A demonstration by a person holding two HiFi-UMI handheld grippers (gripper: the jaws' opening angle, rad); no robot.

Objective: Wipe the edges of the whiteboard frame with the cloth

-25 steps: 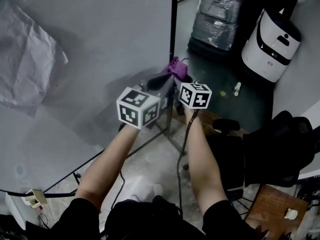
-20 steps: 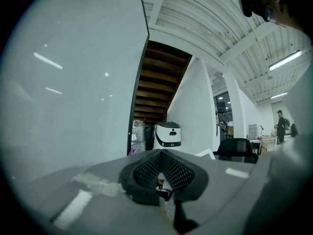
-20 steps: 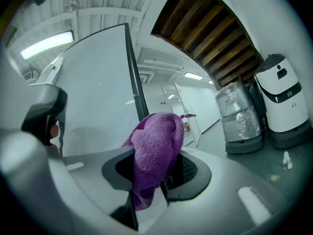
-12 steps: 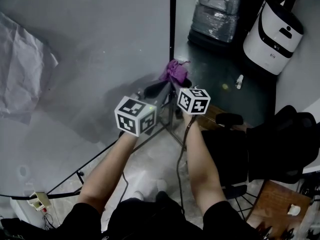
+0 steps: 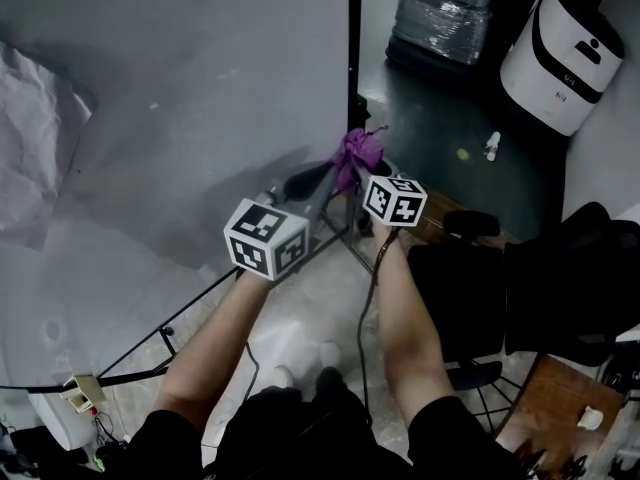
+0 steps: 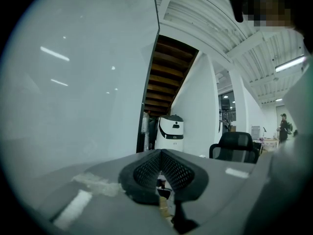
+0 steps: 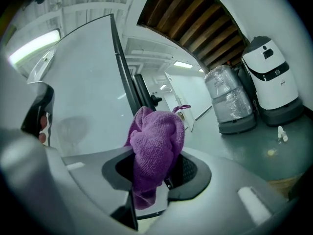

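Whiteboard [image 5: 200, 88]: pale grey, fills the left, w/ black frame edge [image 5: 353, 68] down its right side. Purple cloth [image 5: 356, 153]: fuzzy knit, bunched into a wad, up against that edge near its lower end. Left gripper [image 5: 300, 181]: left forearm [image 5: 215, 338] stretched fwd, fingers closed together w/ nothing betw. them, tip near the board face, just left of the cloth. Right gripper [image 5: 352, 173]: right forearm [image 5: 405, 318] also fwd, fingers clamped on the cloth. Can't tell if cloth actually touches the frame. Board's lower corner hidden behind both grippers.
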